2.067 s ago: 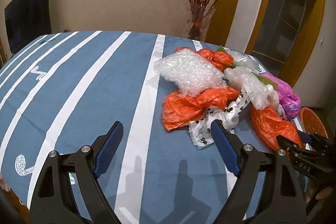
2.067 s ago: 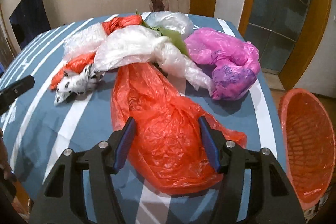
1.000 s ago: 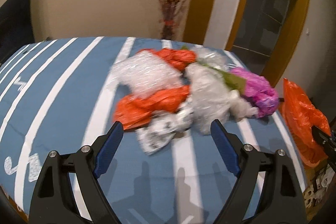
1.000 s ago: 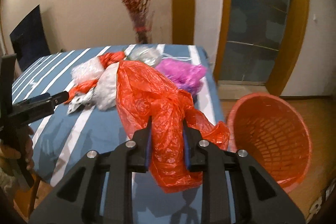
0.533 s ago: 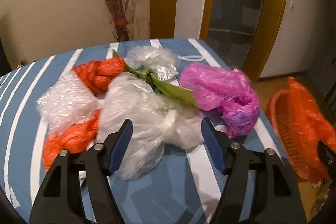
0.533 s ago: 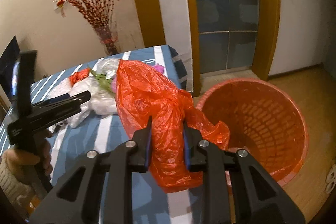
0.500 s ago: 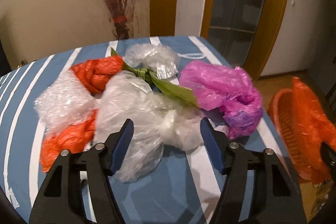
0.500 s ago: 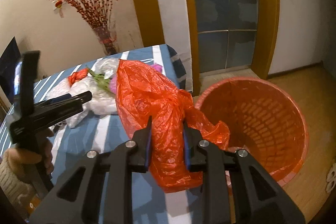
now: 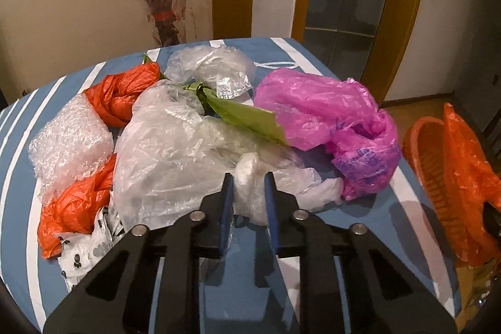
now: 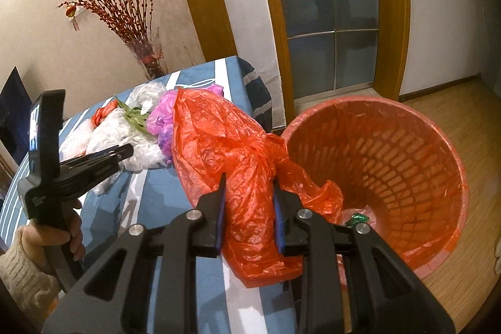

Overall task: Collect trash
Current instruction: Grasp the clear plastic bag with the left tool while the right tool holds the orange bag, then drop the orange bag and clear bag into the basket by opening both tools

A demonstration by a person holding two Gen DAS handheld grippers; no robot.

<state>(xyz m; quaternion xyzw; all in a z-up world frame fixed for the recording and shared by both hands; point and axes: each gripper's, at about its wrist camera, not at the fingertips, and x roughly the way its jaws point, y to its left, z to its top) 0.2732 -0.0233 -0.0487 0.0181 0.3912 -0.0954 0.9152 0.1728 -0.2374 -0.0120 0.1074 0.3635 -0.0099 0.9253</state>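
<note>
Clear plastic film [image 9: 175,152] lies crumpled at the near middle of the pile on the blue striped tablecloth [image 9: 313,243], and the left gripper [image 9: 249,190] is closing on its twisted white knot, which sits between the blue pads. Keep the pinch on that knot, not on loose film, and lift straight up so that the green wrapper [image 9: 247,118] lying across the film slides off instead of coming along. The right gripper [image 10: 249,196] is clamped on an orange plastic bag [image 10: 225,143], which hangs beside the orange basket [image 10: 407,146] standing on the floor off the table's end. Carry the bag fully over the rim before letting go; its lower fold drapes against the near wall and is likely to catch there. A pink bag [image 9: 319,105], a knotted orange bag [image 9: 125,96], bubble wrap [image 9: 69,140] and a spotted white bag [image 9: 94,246] remain on the cloth around the film. Hidden items: how much film the left pads hold below the knot, the underside of the pile, and most of the basket's floor, where only one small green scrap [image 10: 357,219] shows. The fisheye rim crops the basket in the left view.
</note>
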